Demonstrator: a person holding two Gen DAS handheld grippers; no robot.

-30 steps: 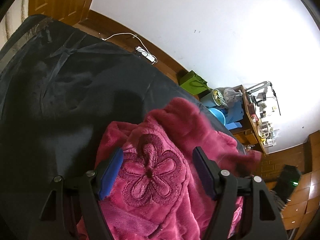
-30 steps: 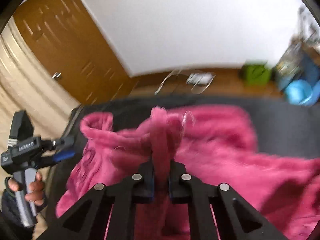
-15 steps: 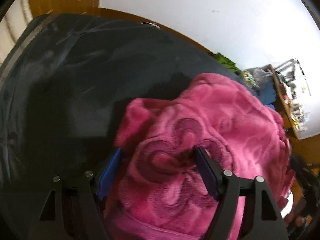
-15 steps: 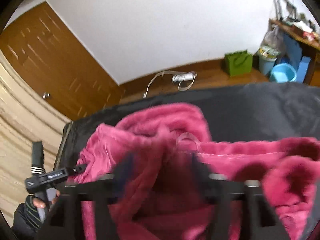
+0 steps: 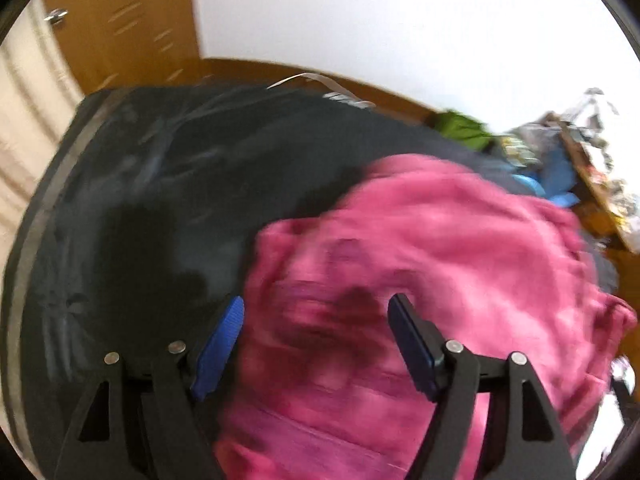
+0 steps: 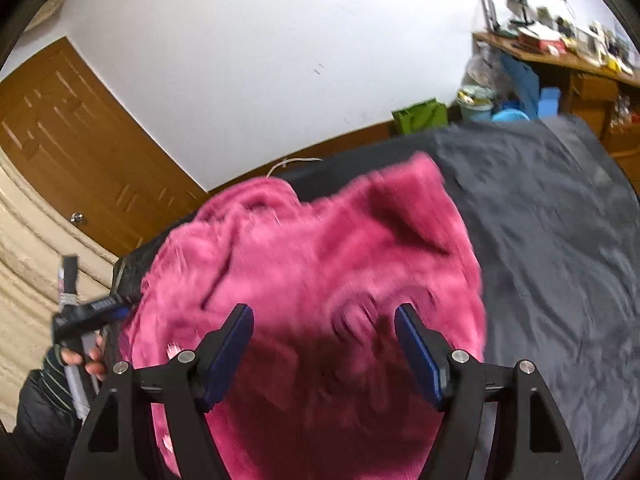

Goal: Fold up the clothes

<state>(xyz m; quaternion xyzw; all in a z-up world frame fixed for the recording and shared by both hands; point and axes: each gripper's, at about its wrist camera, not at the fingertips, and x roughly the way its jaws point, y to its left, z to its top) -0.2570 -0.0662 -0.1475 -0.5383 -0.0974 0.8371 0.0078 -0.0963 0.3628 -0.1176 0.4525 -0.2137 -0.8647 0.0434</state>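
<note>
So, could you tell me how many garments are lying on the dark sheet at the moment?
1: a pink fleece garment, bunched in a heap on the dark sheet, beneath both grippers. Anything buried under it would be hidden.

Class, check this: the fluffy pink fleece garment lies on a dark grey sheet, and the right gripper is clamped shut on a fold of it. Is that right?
Not quite. The right gripper is open, its jaws spread wide above the fluffy pink fleece garment and pinching nothing, as the right wrist view shows. The garment does lie on the dark grey sheet.
</note>
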